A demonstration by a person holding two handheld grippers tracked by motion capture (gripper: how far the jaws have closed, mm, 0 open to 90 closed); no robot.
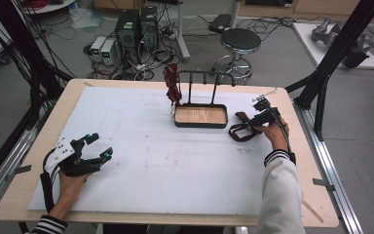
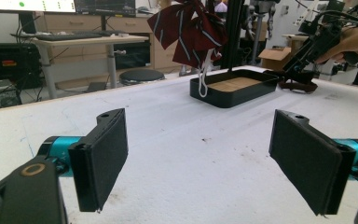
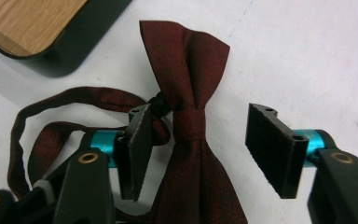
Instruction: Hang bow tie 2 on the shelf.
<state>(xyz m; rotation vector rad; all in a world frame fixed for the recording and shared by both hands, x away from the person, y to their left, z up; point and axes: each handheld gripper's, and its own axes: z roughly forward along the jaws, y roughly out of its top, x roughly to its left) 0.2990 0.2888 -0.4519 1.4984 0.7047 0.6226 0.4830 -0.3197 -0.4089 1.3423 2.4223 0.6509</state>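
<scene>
Dark red bow tie [image 3: 189,126] lying between half-open right gripper [image 3: 205,149] jaws, not yet pinched; next, closing on the knot; left gripper [image 2: 205,163] wide open, empty.

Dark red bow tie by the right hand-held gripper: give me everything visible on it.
The dark red bow tie is matte woven-looking fabric, two flared wings pinched by a centre knot band, with a thin strap of the same cloth looping off to one side. It lies flat on the white table cover, just right of the black wooden-floored tray. The right hand-held gripper straddles the knot, jaws apart, right pad clear, left pad at the knot's edge.
</scene>
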